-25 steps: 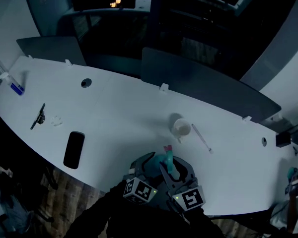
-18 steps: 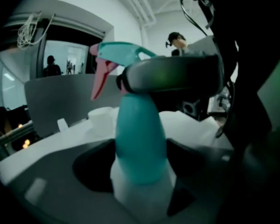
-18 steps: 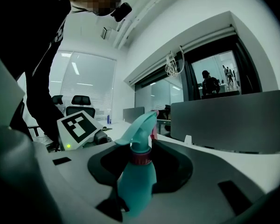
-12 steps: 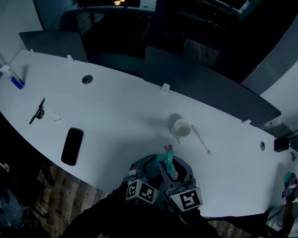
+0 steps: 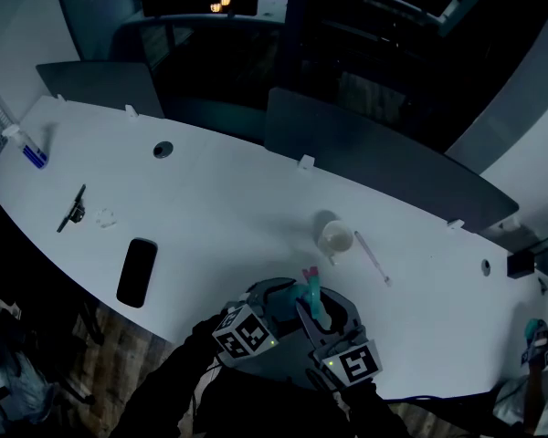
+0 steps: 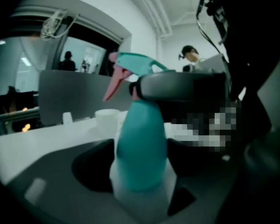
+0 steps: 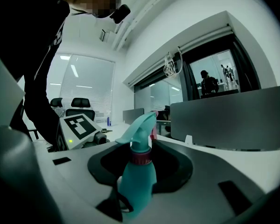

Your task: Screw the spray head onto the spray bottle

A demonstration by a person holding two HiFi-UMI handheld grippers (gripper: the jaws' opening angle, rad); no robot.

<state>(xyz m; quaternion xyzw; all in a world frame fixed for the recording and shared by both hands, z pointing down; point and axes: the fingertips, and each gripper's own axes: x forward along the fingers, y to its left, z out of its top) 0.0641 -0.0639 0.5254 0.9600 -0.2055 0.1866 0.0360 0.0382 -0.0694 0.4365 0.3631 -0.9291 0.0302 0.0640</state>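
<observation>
Far left of the desk (image 5: 219,199): a small bottle (image 5: 25,150) with a blue lower part, then a black clip-like tool (image 5: 71,210), then a black phone (image 5: 137,272) lying flat. All three are well apart from the work. The left gripper (image 6: 140,181) has its jaws set wide on either side of the spray bottle (image 6: 142,143), pressing on its lower body. They've just been opening a touch, with the bottle body between them. The bottle is teal and upright, at the desk's near edge between the two grippers. The spray head (image 6: 140,64) is teal with a pink trigger (image 6: 113,85) and sits on the neck, with a pink collar (image 7: 141,157) under it. How far it's threaded on can't be made out. A white cup (image 5: 335,236) stands on the desk just beyond the bottle, and a thin white stick (image 5: 372,256) lies to the right of the cup. The right gripper (image 7: 140,171) comes in from the bottle's right, jaws closed on the spray head at collar level.
</observation>
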